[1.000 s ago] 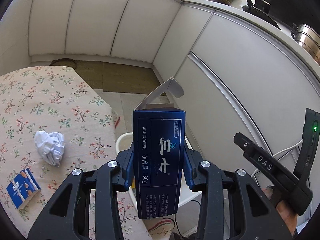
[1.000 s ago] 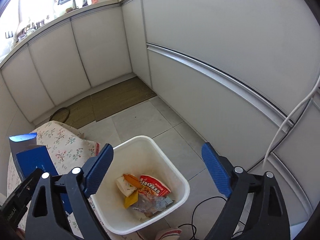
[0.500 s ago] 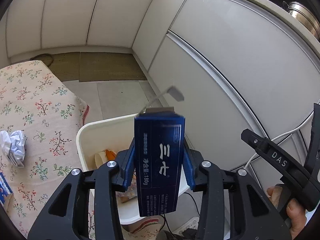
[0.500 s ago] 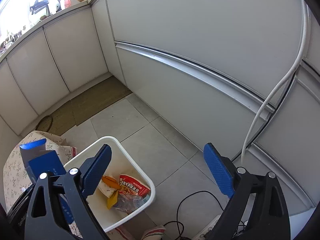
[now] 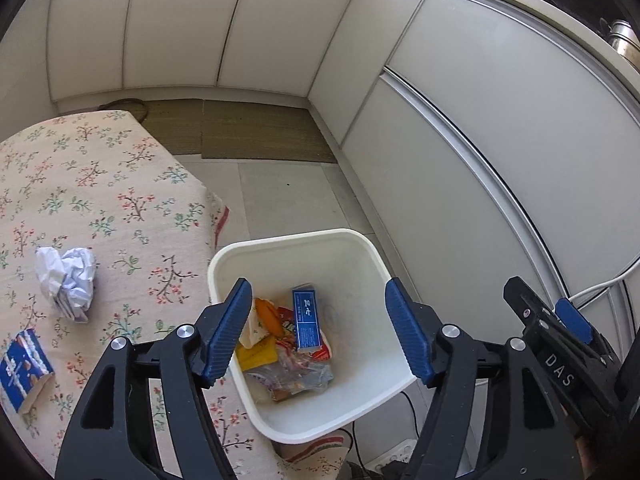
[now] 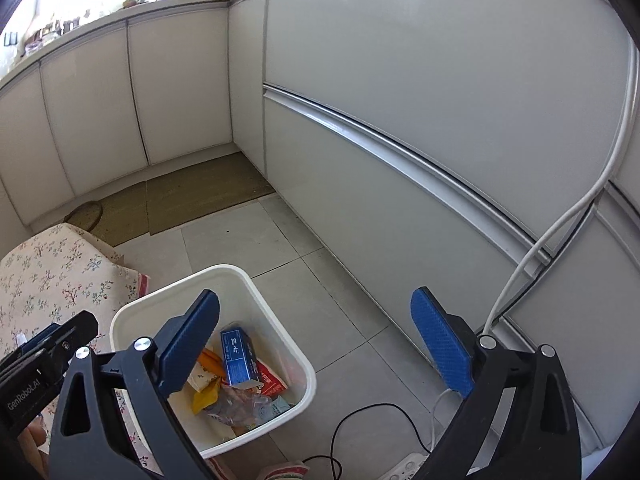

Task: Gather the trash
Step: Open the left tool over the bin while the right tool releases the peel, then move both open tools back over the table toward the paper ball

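Note:
A white bin (image 5: 372,256) stands on the floor beside the table, holding wrappers and a dark blue carton (image 5: 307,318). My left gripper (image 5: 320,332) is open and empty above the bin. The bin (image 6: 280,320) and the carton (image 6: 239,356) also show in the right wrist view. My right gripper (image 6: 316,344) is open and empty over the bin's right side. A crumpled white paper ball (image 5: 66,280) and a small blue snack box (image 5: 22,366) lie on the floral tablecloth (image 5: 120,208).
White cabinet fronts (image 6: 400,100) run along the right and back. A brown mat (image 5: 256,128) lies on the tiled floor. White and black cables (image 6: 560,240) and a power strip (image 6: 408,470) lie on the floor right of the bin.
My left gripper opened and let go of the dark blue carton, which fell into the bin. The right gripper stayed open and shifted slightly.

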Demonstrator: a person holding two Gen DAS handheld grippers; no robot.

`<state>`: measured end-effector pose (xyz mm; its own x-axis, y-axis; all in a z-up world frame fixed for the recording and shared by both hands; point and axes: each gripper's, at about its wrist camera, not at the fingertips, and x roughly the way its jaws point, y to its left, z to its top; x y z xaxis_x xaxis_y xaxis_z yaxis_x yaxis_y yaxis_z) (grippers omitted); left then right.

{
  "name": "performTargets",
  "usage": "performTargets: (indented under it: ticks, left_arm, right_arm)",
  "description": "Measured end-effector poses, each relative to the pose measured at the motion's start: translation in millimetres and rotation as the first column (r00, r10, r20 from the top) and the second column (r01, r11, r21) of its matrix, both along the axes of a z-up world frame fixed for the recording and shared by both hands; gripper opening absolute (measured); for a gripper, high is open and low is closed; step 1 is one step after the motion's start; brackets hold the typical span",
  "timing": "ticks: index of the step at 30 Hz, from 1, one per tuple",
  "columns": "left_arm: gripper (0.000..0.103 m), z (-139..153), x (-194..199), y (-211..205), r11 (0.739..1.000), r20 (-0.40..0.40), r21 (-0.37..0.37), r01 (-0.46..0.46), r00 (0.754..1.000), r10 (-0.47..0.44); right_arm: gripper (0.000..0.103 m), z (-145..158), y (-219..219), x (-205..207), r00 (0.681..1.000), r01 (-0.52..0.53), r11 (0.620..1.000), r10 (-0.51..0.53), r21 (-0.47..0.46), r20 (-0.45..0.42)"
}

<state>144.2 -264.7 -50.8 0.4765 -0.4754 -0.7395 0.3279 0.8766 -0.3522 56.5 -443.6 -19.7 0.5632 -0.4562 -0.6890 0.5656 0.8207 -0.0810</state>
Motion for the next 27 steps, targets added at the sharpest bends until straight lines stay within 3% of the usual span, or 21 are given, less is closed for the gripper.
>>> performTargets:
  ticks: [6, 13, 27]
  left_arm:
    - [0.071, 6, 0, 36, 0.994, 0.019, 0.083, -0.072, 0.997, 0.07]
    - [0.072, 7, 2, 87, 0.982, 0.011, 0.125, -0.143, 0.99, 0.142]
    - [0.074, 5, 14, 220, 0.926, -0.041, 0.156, -0.344, 0.934, 0.354]
  right_arm:
    - [0.094, 2, 39, 12, 0.997, -0.083, 0.996, 0.083, -0.025, -0.007]
    - [0.094, 3, 85, 33, 0.984, -0.178, 0.984, 0.178, -0.007, -0.019]
    - [0.094, -10, 205, 87, 0.921, -0.382, 0.924, 0.382, 0.014, -0.072]
